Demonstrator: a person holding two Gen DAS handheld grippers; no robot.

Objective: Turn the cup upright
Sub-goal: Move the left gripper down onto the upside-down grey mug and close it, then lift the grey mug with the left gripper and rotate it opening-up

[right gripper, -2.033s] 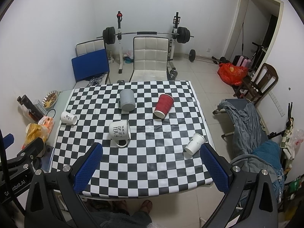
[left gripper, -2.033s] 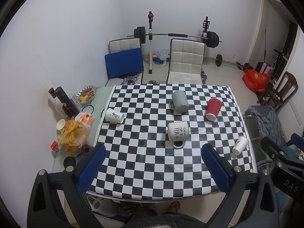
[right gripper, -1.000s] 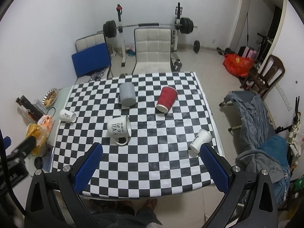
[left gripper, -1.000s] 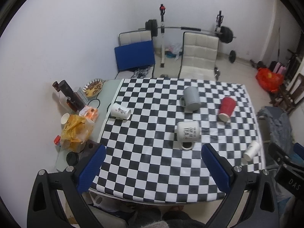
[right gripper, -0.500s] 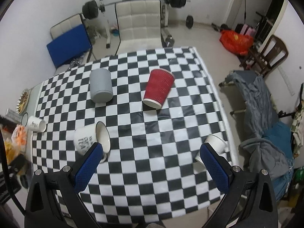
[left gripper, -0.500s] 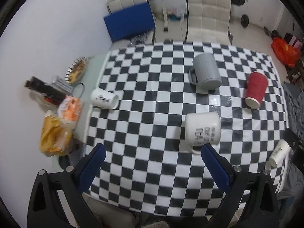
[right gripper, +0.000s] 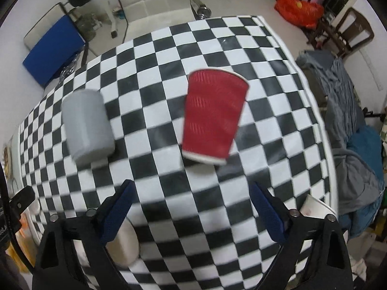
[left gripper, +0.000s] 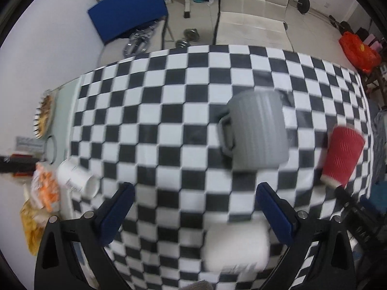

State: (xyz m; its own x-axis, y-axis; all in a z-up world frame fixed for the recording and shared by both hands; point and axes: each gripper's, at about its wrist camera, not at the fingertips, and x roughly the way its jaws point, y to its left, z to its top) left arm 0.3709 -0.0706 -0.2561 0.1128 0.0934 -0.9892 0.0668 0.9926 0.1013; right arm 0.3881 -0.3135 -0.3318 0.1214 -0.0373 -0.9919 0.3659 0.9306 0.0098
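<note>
A grey ribbed mug (left gripper: pixel 257 130) lies on its side on the checkered table (left gripper: pixel 154 111), handle to the left; it also shows in the right wrist view (right gripper: pixel 87 125). A red paper cup (right gripper: pixel 214 116) lies on its side right of it, and shows in the left wrist view (left gripper: pixel 343 153). A white printed mug (left gripper: pixel 237 247) lies between my left gripper's fingers. My left gripper (left gripper: pixel 193 212) is open above the table, the grey mug ahead of it. My right gripper (right gripper: pixel 192 211) is open and empty, the red cup just ahead of it.
A small white paper cup (left gripper: pixel 77 177) lies at the table's left edge and another (right gripper: pixel 316 207) at the right edge. Snack bags (left gripper: pixel 41 200) and a plate (left gripper: pixel 44 116) sit on the left ledge. Chairs (left gripper: pixel 251 21) and clothes (right gripper: pixel 348 120) surround the table.
Both grippers have dropped toward the table and moved forward. The grey mug and red cup now loom large. The white printed mug has slid to the bottom of both views.
</note>
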